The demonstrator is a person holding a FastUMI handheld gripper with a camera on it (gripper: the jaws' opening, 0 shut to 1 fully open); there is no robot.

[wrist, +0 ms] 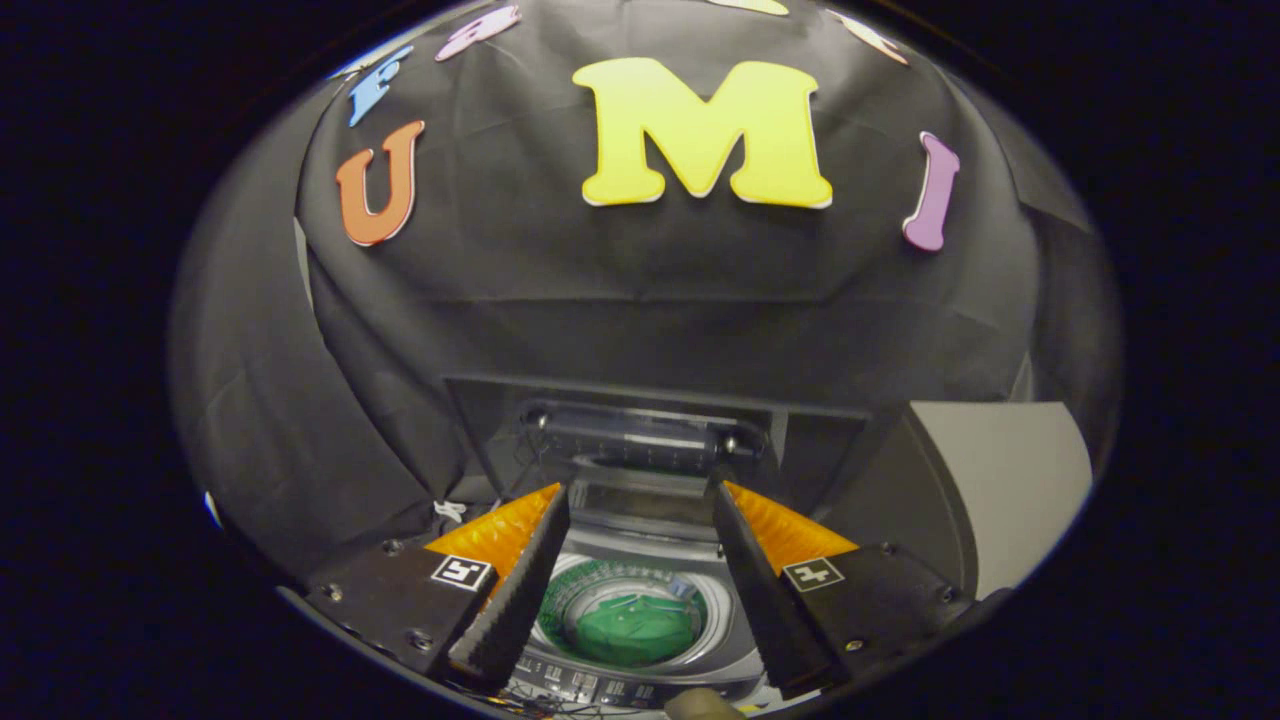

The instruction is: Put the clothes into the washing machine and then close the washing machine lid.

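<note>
Tongs (640,500) are hanging spread and empty; raised lid (640,440) is standing just beyond them, above green clothes (632,628) in drum.

Washing machine (640,560) — green clothes (632,628) inside.

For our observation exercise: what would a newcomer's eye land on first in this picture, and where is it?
The green garment draws the eye first: it lies in the drum of the top-loading washing machine, seen down between the fingers. The gripper is open and holds nothing, its fingers spread to either side of the drum. Beyond the fingers the washing machine lid stands raised, not yet closed.
</note>
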